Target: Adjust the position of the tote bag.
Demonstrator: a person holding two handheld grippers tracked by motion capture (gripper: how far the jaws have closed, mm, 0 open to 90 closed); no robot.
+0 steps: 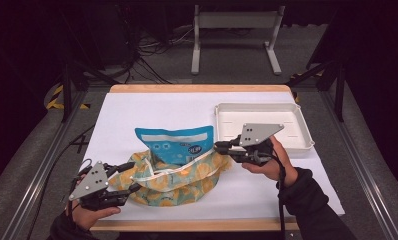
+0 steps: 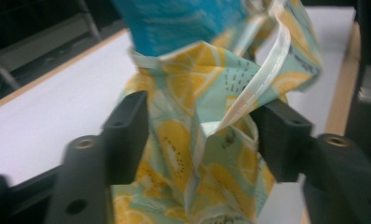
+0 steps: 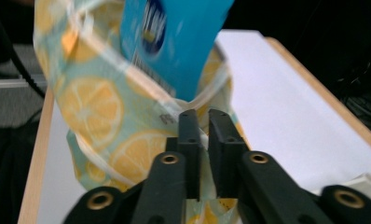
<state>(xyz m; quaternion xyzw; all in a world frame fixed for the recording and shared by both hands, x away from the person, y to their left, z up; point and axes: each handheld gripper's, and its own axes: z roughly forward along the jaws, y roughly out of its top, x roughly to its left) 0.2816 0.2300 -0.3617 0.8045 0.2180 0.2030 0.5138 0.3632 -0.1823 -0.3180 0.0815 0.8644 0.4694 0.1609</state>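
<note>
**Both claws at lemon-print bag, blue pouch half inside**

Nearest the camera in the high view, the left claw [image 1: 129, 176] sits at the near-left edge of the white surface [image 1: 137, 107], held by a hand [image 1: 87, 215] coming in from the bottom. In the left gripper view its jaws stand apart with the soft fabric bag printed with yellow lemon slices on pale green [image 2: 207, 154] between them; the right jaw touches the white-trimmed rim, the left jaw sits just beside the cloth, so released, not pinching. The right claw [image 3: 202, 122] is clenched on the bag's rim at the opposite, right side, jaws nearly together with fabric pinched between. The bag [image 1: 172, 177] lies crumpled near the front middle of the surface, mouth facing away. A flat blue plastic pouch with white print [image 1: 179, 142] sticks out of the mouth, lower part inside. A shallow white rectangular tray [image 1: 307, 132] sits to the right, beyond the right hand [image 1: 267, 162].
</note>
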